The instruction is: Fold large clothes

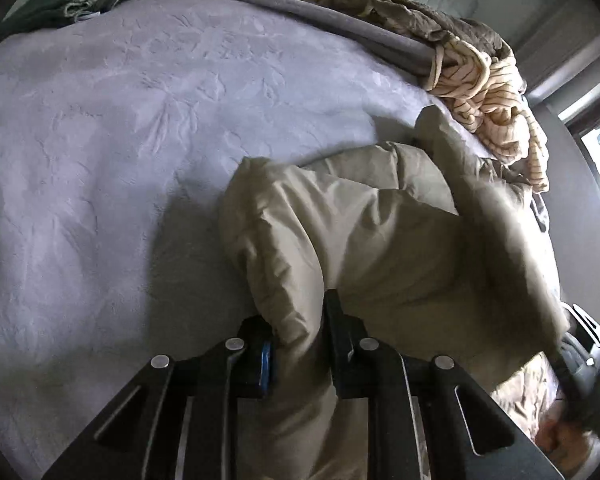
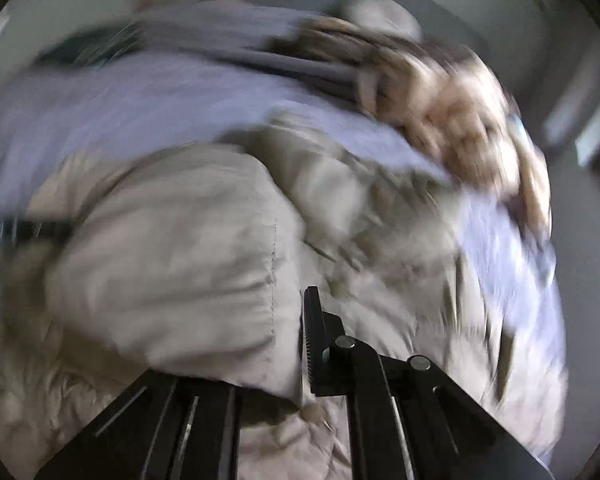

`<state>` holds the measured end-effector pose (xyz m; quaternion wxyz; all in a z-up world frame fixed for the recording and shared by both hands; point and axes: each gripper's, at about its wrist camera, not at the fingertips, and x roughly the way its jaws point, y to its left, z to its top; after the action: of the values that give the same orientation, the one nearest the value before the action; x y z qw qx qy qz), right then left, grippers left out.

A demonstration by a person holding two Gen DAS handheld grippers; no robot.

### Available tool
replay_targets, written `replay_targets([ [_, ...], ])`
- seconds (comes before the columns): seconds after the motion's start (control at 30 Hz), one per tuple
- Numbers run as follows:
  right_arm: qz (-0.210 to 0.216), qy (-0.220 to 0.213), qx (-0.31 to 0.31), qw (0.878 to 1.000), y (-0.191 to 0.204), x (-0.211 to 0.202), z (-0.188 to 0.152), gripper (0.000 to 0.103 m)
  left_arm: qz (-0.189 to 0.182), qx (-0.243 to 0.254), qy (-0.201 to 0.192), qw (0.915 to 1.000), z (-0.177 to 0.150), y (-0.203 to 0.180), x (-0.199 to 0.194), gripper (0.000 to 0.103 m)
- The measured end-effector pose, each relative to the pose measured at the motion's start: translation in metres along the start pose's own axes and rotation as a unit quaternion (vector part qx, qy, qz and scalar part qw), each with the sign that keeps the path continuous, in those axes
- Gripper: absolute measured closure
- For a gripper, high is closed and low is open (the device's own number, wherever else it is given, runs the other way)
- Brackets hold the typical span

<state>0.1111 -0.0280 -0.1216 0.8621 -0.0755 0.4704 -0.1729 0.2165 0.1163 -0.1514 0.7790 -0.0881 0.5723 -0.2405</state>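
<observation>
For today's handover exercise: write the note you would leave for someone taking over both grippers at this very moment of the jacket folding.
Left gripper: shut on a fold of the beige puffer jacket.
Right gripper: shut on another part of the same jacket; that view is blurred.
The jacket lies bunched on the lavender bedspread, at its near right side. A striped garment and a brown garment sit heaped at the far right.
Done: both grips taken. Left: probably spread the jacket flat, fold it, then the heap.
</observation>
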Motion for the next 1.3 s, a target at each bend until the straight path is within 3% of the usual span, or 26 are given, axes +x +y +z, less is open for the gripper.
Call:
replay_targets([
  [0.1, 0.042, 0.034, 0.130, 0.990, -0.057, 0.005, -0.025, 0.094, 0.019, 0.007, 0.003, 0.9998, 0.001, -0.002, 0.007, 0.080],
  [0.2, 0.111, 0.071, 0.238, 0.962, -0.095, 0.020, -0.056, 0.093, 0.038, 0.006, 0.008, 0.9992, 0.000, -0.003, 0.013, 0.074],
  [0.23, 0.157, 0.091, 0.286, 0.941, -0.109, 0.029, -0.071, 0.093, 0.050, 0.004, 0.007, 0.9987, 0.001, -0.005, 0.012, 0.067],
  [0.27, 0.190, 0.101, 0.319, 0.923, -0.119, 0.035, -0.081, 0.092, 0.081, 0.003, 0.002, 0.9967, 0.002, -0.006, 0.007, 0.045],
  [0.33, 0.245, 0.106, 0.383, 0.884, -0.138, 0.042, -0.099, 0.085, 0.128, 0.006, -0.030, 0.9913, 0.003, -0.009, -0.008, 0.033],
  [0.4, 0.276, 0.102, 0.435, 0.851, -0.157, 0.045, -0.112, 0.076, 0.114, 0.010, -0.063, 0.9915, 0.005, -0.009, -0.030, 0.033],
  [0.47, 0.288, 0.094, 0.466, 0.831, -0.172, 0.046, -0.120, 0.071, 0.098, 0.011, -0.078, 0.9921, 0.008, -0.010, -0.042, 0.038],
  [0.5, 0.292, 0.092, 0.478, 0.823, -0.178, 0.047, -0.122, 0.071, 0.089, 0.020, -0.078, 0.9928, 0.010, -0.014, -0.043, 0.058],
  [0.53, 0.294, 0.091, 0.483, 0.820, -0.183, 0.048, -0.123, 0.075, 0.085, 0.034, -0.069, 0.9934, 0.012, -0.020, -0.040, 0.069],
  [0.57, 0.290, 0.091, 0.485, 0.820, -0.186, 0.047, -0.124, 0.084, 0.084, 0.043, -0.060, 0.9936, 0.012, -0.024, -0.036, 0.079],
  [0.6, 0.279, 0.093, 0.482, 0.825, -0.189, 0.045, -0.124, 0.094, 0.087, 0.056, -0.050, 0.9934, 0.012, -0.030, -0.028, 0.079],
  [0.7, 0.260, 0.096, 0.466, 0.840, -0.189, 0.035, -0.128, 0.094, 0.115, 0.078, -0.027, 0.9899, 0.000, -0.033, -0.002, 0.079],
  [0.8, 0.237, 0.111, 0.441, 0.859, -0.188, 0.036, -0.132, 0.094, 0.120, 0.063, -0.011, 0.9907, -0.006, -0.025, 0.022, 0.079],
  [0.9, 0.242, 0.110, 0.430, 0.863, -0.185, 0.043, -0.142, 0.094, 0.129, 0.065, -0.016, 0.9894, -0.007, -0.023, 0.029, 0.079],
  [1.0, 0.232, 0.107, 0.410, 0.875, -0.186, 0.038, -0.140, 0.094, 0.142, 0.073, -0.015, 0.9872, -0.005, -0.026, 0.028, 0.079],
  [1.17, 0.177, 0.103, 0.391, 0.897, -0.202, 0.016, -0.142, 0.093, 0.163, 0.078, -0.016, 0.9834, -0.012, -0.038, 0.010, 0.079],
  [1.3, 0.156, 0.110, 0.385, 0.903, -0.220, 0.000, -0.154, 0.089, 0.169, 0.086, -0.017, 0.9817, -0.019, -0.052, -0.010, 0.079],
])
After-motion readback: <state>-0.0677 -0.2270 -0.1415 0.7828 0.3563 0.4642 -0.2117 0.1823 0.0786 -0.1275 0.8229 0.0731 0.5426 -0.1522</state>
